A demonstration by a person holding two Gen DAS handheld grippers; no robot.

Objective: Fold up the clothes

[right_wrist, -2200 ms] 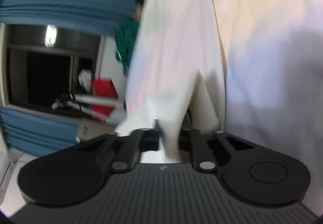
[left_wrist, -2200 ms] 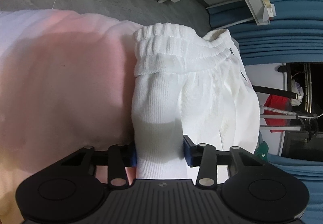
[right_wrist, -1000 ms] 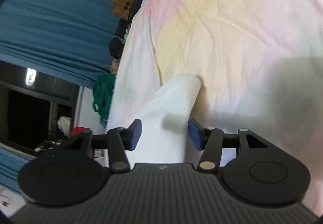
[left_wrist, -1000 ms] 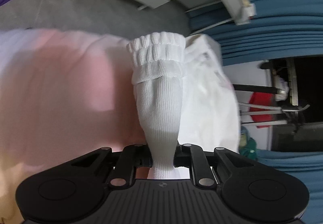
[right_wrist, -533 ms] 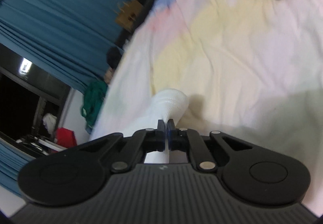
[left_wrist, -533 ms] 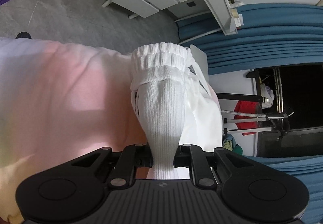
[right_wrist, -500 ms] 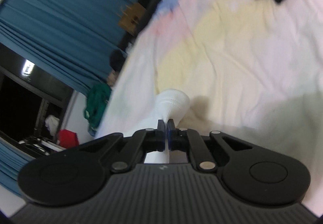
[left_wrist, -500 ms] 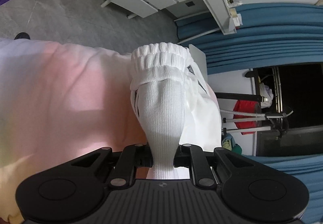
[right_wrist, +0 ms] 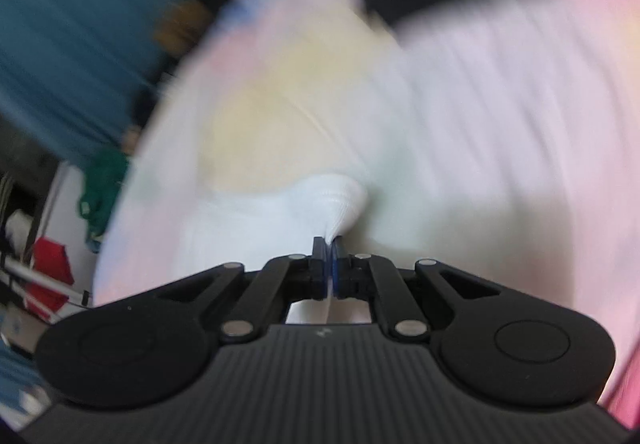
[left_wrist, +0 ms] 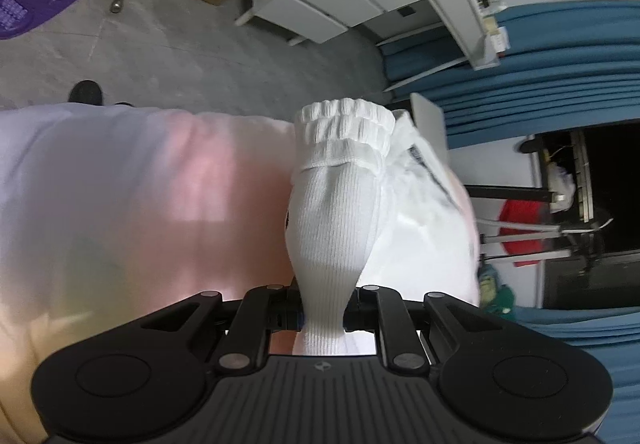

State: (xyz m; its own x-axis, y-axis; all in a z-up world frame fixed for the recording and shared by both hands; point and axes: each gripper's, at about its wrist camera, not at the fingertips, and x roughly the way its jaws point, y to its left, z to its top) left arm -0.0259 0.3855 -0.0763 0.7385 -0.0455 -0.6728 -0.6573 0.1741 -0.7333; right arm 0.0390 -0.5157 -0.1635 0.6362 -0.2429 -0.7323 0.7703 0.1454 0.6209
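Both hand-held grippers, left (left_wrist: 323, 314) and right (right_wrist: 330, 266), pinch the white garment (left_wrist: 340, 204); right view blurred.

Two wrist fisheyes, each looking forward from just behind its own gripper.

My left view faces along the left gripper (left_wrist: 323, 314) across the bed (left_wrist: 120, 212) toward floor and curtains; my right view, motion-blurred, sits close over the same bed behind the right gripper (right_wrist: 330, 268). Both share the white garment (left_wrist: 332, 212).
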